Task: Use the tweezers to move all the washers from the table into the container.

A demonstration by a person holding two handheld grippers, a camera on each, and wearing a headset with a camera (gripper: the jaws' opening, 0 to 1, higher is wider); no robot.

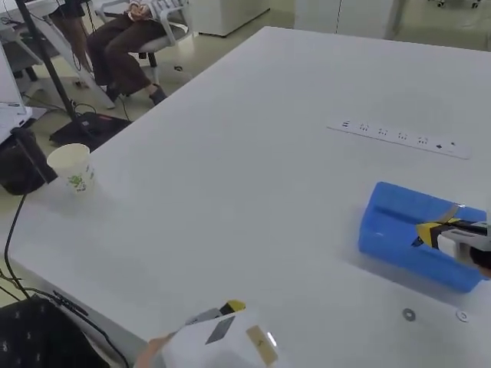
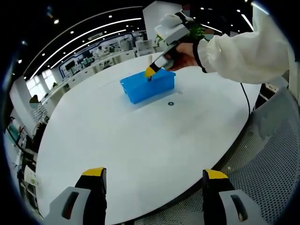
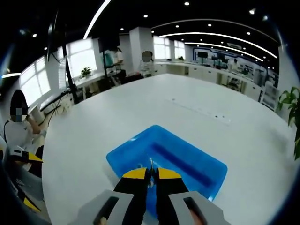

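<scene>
White workbench (image 1: 253,192) with the blue container (image 1: 391,211) near its right side. The right gripper (image 1: 426,232) is poised over the container, its yellow-tipped jaws clenched on the tweezers (image 3: 151,164), whose thin tips project between the jaws and point down into the container's interior (image 3: 187,157); whether the tips carry a washer cannot be told. In the left gripper view the same gripper (image 2: 151,72), held in a hand (image 2: 185,54) with a white sleeve, has its tip at the container's (image 2: 140,89) far rim. Two washers lie flat on the table just beside the container on the person's side: one washer (image 1: 409,314) and, apart from it to the right, a second washer (image 1: 462,315); they also appear in the left gripper view (image 2: 170,104) (image 2: 180,92). The left gripper (image 2: 153,174) is at the near table edge, well apart from the container, its jaws spread wide and grasping nothing. A paper cup (image 1: 73,167) stands at the table's left edge, and a power strip (image 1: 399,138) lies beyond the container.
</scene>
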